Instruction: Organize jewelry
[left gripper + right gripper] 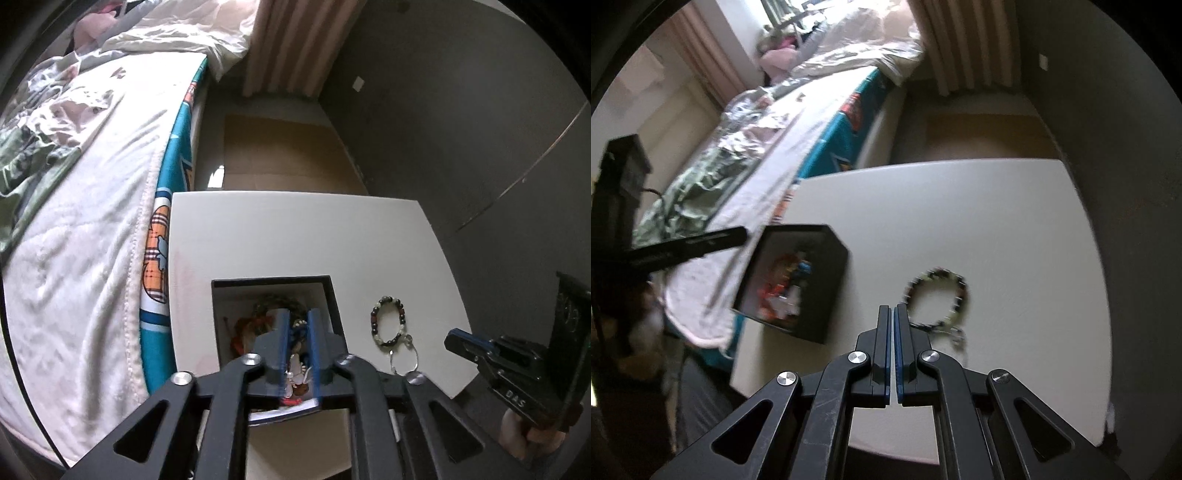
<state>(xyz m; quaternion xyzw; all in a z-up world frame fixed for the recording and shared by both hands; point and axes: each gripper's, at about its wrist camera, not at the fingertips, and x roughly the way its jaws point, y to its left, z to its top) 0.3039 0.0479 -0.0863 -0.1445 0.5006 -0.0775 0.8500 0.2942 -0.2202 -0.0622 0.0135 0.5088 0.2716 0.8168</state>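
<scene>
- Black left claw [298, 332]: poised over jewelry box [334, 295], fingers slightly parted, gripping nothing
- Right claw [893, 314]: level above white counter [997, 229], fingers pressed together, empty
- Beaded bracelet [938, 299]: on counter, just beside box

One box [334, 295], one loose bracelet [388, 321], perhaps.

White surface [295, 236] beside bed [85, 221] w/ rumpled white quilt, teal patterned sheet [181, 147]; dark grey wall [461, 110] at rt; striped curtains [291, 40] behind; tan floor [280, 151]; daylight on bedding.
</scene>
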